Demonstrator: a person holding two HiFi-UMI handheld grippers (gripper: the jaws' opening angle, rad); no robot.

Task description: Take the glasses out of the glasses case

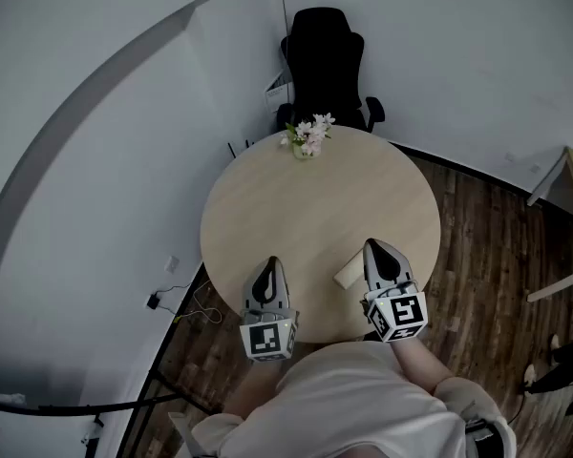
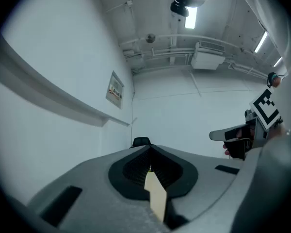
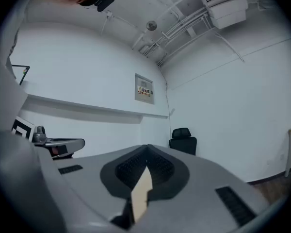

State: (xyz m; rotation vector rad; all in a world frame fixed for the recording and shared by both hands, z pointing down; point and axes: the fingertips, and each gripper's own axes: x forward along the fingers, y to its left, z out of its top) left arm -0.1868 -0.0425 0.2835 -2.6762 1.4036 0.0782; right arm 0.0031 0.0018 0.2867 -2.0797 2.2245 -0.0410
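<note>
Left gripper: the grey left gripper (image 1: 271, 261) was over the near edge of the round, pale wooden table (image 1: 306, 208). Its jaws were pressed together with nothing in them.
Flowers: small pink and white flowers (image 1: 307, 137) stood at the table's far edge.
Case: the small cream glasses case (image 1: 346, 275) lay on the table by its near edge.
Right gripper: the grey right gripper (image 1: 371, 245) was over the table's near edge. Its jaws were pressed together and empty.
</note>
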